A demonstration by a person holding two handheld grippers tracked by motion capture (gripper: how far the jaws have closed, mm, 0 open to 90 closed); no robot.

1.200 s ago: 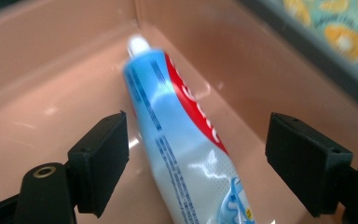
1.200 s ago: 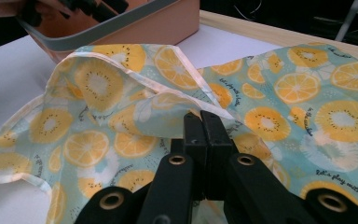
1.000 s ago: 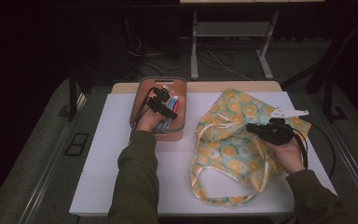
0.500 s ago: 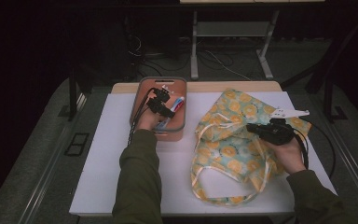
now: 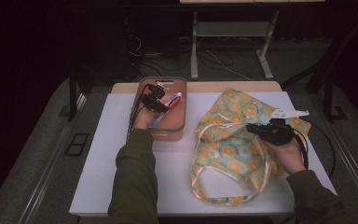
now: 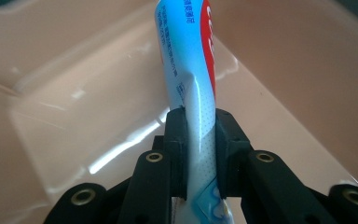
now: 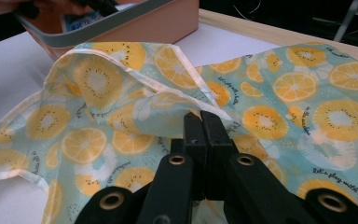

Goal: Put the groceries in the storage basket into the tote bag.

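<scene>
A soft plastic toothpaste tube (image 6: 193, 70), pale blue and white with a red panel along one side and a white cap at its far end, lies inside the shallow salmon-pink plastic tray with a grey rim (image 5: 179, 126). The left gripper (image 6: 200, 144) reaches into that tray, and its black fingers (image 6: 176, 140) have just been closing; they now pinch the tube across its lower body, denting it so that a crease runs up from the grip. Rows of small dark print run along the tube's blue side and large white lettering crosses the red panel, but neither can be read. In the high view the tube (image 5: 171, 100) points toward the tray's far right corner, with the left gripper (image 5: 154, 97) over the tray's far left part.

To the right of the tray, on the white worktop (image 5: 102, 154), lies a floppy cloth tote bag in light turquoise printed with orange and kiwi slices (image 5: 235, 140), its cream-edged handles loose on the side away from the tray's far end. Script on the fabric reads "let's play with a", the rest cut off. The right gripper (image 7: 204, 122) has its fingers pressed together on a raised fold of the bag (image 7: 168, 102), near its opening, with the tray (image 7: 135, 23) beyond.
</scene>
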